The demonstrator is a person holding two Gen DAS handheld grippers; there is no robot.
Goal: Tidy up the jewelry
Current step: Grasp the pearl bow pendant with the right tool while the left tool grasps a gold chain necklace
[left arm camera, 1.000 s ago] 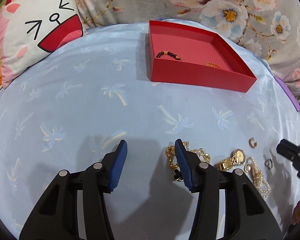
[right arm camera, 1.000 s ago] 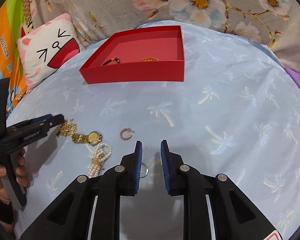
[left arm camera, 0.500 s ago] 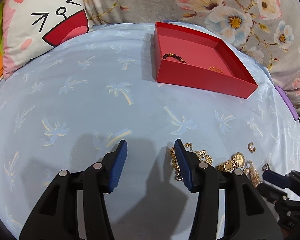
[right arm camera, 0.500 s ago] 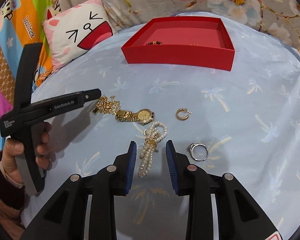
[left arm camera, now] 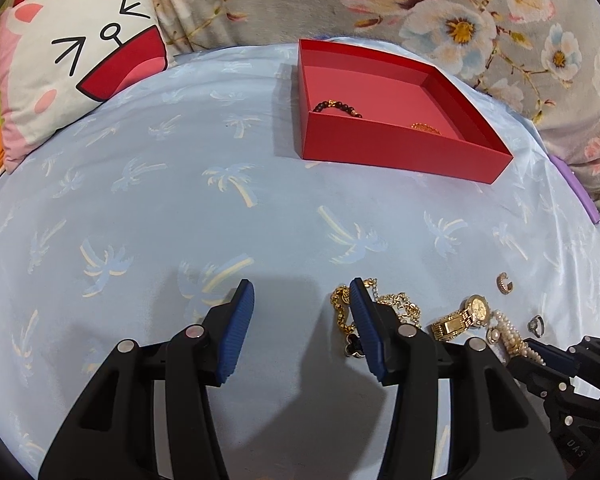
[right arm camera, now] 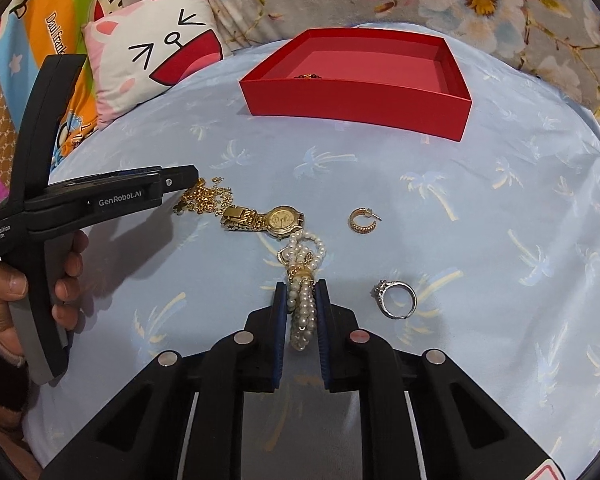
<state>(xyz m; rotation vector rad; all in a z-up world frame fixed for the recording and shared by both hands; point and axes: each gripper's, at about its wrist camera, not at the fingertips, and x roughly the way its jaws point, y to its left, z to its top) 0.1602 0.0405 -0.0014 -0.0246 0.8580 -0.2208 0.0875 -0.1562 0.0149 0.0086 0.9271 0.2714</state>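
Note:
A pearl bracelet [right arm camera: 302, 256] lies on the blue cloth, its near end between the pads of my right gripper [right arm camera: 301, 286], whose jaws are closing and touch the pearls on both sides. Beside it lie a gold watch [right arm camera: 276, 218], a gold chain [right arm camera: 206, 198], a hoop earring [right arm camera: 364, 220] and a silver ring [right arm camera: 396, 298]. My left gripper [left arm camera: 302, 292] hangs open over bare cloth, the gold chain [left arm camera: 396, 304] just right of its right finger. The red box [left arm camera: 400, 152] at the back holds a dark bead bracelet [left arm camera: 336, 106] and a gold bangle [left arm camera: 425, 128].
A cat-face cushion [left arm camera: 80, 76] leans at the back left, with floral fabric [left arm camera: 460, 20] behind the box. A person's hand [right arm camera: 8, 292] holds the left gripper's handle. Palm-print cloth [left arm camera: 180, 200] covers the surface, and a purple edge [left arm camera: 576, 188] shows at the right.
My right gripper has moved left from beside the ring to the pearl bracelet, opened around it and closed onto it. The left gripper has stayed put, still open.

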